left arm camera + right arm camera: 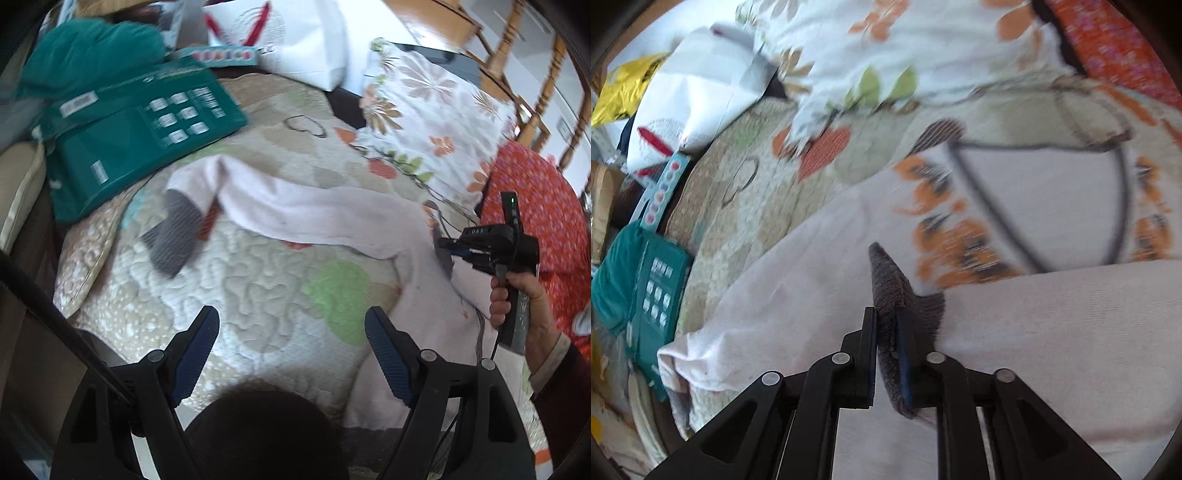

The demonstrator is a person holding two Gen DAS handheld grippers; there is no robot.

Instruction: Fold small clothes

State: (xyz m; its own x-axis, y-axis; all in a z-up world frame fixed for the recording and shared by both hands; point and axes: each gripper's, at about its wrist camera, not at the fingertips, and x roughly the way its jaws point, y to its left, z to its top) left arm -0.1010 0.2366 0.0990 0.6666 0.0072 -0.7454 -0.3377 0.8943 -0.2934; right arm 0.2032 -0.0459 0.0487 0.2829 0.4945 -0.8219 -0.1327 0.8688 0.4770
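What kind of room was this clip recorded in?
Probably a bedroom or living room at home: the clothes lie on a quilted bedspread, with a floral pillow beside it and wooden chairs behind.

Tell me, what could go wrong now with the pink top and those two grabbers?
1. The right gripper pinches only the grey cuff, so the pink top might slip free.
2. The left gripper hangs open over the quilt, holding nothing, so the top could bunch up.
3. The other sleeve lies near the green box and might snag on it.
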